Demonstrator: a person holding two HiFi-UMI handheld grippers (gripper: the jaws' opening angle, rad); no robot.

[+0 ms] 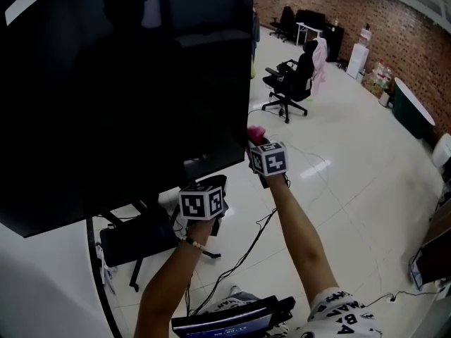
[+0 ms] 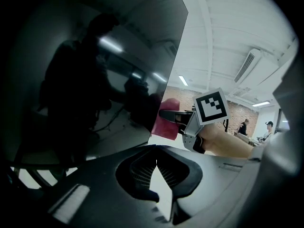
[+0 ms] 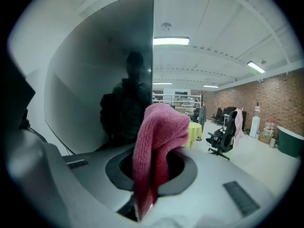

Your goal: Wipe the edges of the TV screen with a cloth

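Observation:
The big black TV screen (image 1: pixel 120 90) fills the left of the head view. My right gripper (image 1: pixel 262 152) is shut on a pink cloth (image 1: pixel 255 134), which is held against the TV's right edge near its lower corner. The right gripper view shows the cloth (image 3: pixel 159 141) draped over the gripper (image 3: pixel 151 177), beside the screen edge (image 3: pixel 153 56). My left gripper (image 1: pixel 206 197) hangs just below the TV's bottom edge, jaws together and holding nothing. From the left gripper (image 2: pixel 156 164) view, the cloth (image 2: pixel 164 122) touches the screen's (image 2: pixel 95 80) edge.
A black TV stand (image 1: pixel 137 241) with legs and cables (image 1: pixel 246 248) stands on the white floor below the screen. A black office chair (image 1: pixel 292 83) is behind to the right. A dark green tub (image 1: pixel 412 111) sits by the brick wall. A dark device (image 1: pixel 229 322) lies by my feet.

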